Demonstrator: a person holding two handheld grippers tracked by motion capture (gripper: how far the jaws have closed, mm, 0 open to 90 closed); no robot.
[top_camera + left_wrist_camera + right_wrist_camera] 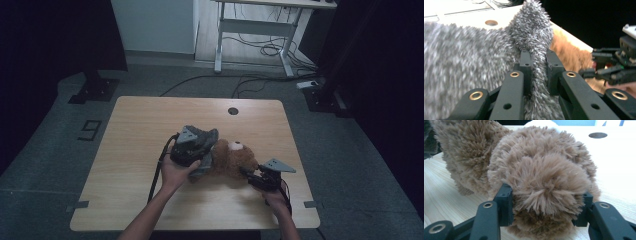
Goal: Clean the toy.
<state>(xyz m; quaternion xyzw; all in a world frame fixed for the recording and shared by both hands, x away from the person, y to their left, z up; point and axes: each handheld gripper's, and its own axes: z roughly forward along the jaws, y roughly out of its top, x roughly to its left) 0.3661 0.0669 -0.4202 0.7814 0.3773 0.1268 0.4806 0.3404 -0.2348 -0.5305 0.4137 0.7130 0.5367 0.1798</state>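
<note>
My left gripper (192, 147) is clamped tight on a fold of the grey fuzzy fabric (202, 137), a ridge of pile standing up between the jaws in the left gripper view, where the fabric (469, 60) spreads off to the left and blurs toward the edge. My right gripper (260, 177) has its jaws set on either side of a rounded limb of the brown teddy bear (234, 159); in the right gripper view the pads sit against the fur of the bear (541, 177) on both flanks, pressing into it, so I count it as gripped. The bear lies near the middle of the wooden table (140, 130), a little toward my side, with its long axis running roughly left to right across the tabletop. Its head, with the pale muzzle and dark nose, points up and away from me toward the far edge, close to the round cable hole (233, 111). The grey fabric covers the bear's left end, touching it, so I cannot tell what part of the bear lies under there. From above, my left hand (175, 172) and the gripper body hide the near edge of the fabric. Which limb I hold on the right, arm or leg, I cannot make out; the fur swallows the shape. In the left gripper view my other gripper (614, 67) shows at the right, with orange-brown fur behind it, soft and out of focus.
</note>
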